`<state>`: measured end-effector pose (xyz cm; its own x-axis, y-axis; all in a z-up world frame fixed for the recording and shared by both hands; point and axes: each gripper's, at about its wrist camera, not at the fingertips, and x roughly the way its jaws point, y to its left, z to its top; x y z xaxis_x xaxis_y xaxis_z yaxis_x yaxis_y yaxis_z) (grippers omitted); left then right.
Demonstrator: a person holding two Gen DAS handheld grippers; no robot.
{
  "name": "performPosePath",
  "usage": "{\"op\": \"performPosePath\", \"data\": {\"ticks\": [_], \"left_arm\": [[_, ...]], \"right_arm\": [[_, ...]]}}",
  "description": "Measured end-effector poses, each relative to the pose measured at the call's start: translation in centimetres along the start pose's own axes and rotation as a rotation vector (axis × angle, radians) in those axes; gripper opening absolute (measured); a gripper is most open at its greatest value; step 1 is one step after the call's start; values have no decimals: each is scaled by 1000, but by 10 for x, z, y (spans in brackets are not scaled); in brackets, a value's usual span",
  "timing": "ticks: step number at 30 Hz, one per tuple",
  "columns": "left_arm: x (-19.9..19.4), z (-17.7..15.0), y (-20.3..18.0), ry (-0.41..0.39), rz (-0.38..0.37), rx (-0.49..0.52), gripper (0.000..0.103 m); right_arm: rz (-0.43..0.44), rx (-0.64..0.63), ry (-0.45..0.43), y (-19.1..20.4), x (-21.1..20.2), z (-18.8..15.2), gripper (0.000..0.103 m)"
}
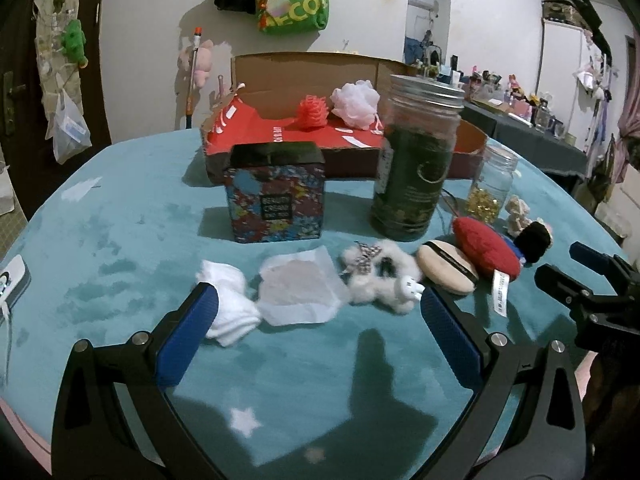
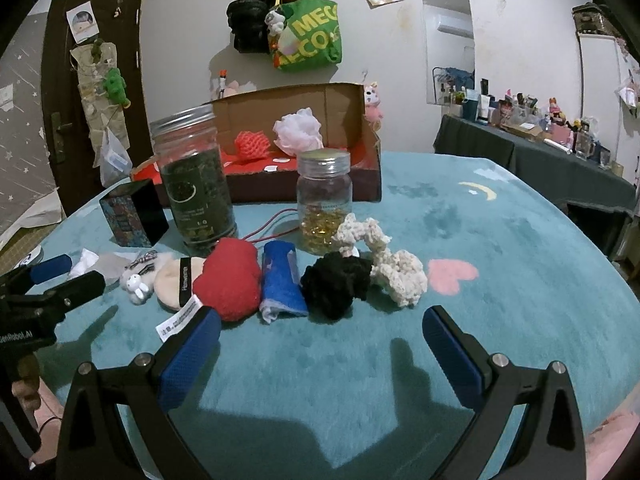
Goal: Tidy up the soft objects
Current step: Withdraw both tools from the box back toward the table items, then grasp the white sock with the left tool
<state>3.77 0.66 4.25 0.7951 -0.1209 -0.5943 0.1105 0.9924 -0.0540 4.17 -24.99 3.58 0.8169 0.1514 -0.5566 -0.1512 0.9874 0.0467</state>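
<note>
Both claws hover spread wide and empty over the near edge of the teal tabletop (image 1: 120, 240). The left claw (image 1: 320, 312) has its blue fingertips (image 1: 196, 316) just short of a white sock (image 1: 232, 304) and a flat paper-wrapped pad (image 1: 298, 292). To the right along the same row lie a fluffy white toy (image 1: 380, 276), a beige powder puff (image 1: 446, 270) and a red cushion (image 1: 486, 246). The right claw (image 2: 322, 334) faces that red cushion (image 2: 230, 282), a rolled blue cloth (image 2: 280, 280), a black scrunchie (image 2: 336, 282) and a cream scrunchie (image 2: 396, 272). Behind the row stand a patterned box (image 1: 276, 192), a tall dark jar (image 1: 416, 160) and a small jar of gold bits (image 2: 324, 200). At the far edge, an open cardboard box (image 2: 304, 148) holds a red mesh puff (image 2: 252, 144) and a pale pink one (image 2: 298, 128).
</note>
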Motion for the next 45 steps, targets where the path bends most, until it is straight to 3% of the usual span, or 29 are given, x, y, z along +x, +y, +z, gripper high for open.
{"op": "performPosePath", "data": {"ticks": [14,24,27,30,31,32,33,34,35,38,45], "left_arm": [[9,15,33,70,-5,10,103],[11,18,56,100,4,25,103],[13,18,63,107,25,31,102],[19,16,66,122,33,36,80],[21,15,67,131,33,38,65],[24,14,67,142,27,39,57],[28,12,68,160,4,36,56],[31,10,69,177,-21,30,43],[32,8,70,180,-45,18,27],[29,9,66,164,-68,33,22],[12,16,55,125,-67,57,22]], "right_arm": [[28,-20,24,-6,9,18,102],[45,-22,42,-14,15,27,84],[53,-20,54,-15,19,27,74],[49,-32,53,-13,21,26,67],[47,-42,51,-12,21,25,60],[46,-50,56,-12,22,25,56],[43,-55,64,-11,23,24,46],[42,-58,67,-12,24,23,30],[50,-61,68,-12,24,23,28],[51,-75,52,-10,19,21,25],[69,-90,11,-4,5,27,25]]}}
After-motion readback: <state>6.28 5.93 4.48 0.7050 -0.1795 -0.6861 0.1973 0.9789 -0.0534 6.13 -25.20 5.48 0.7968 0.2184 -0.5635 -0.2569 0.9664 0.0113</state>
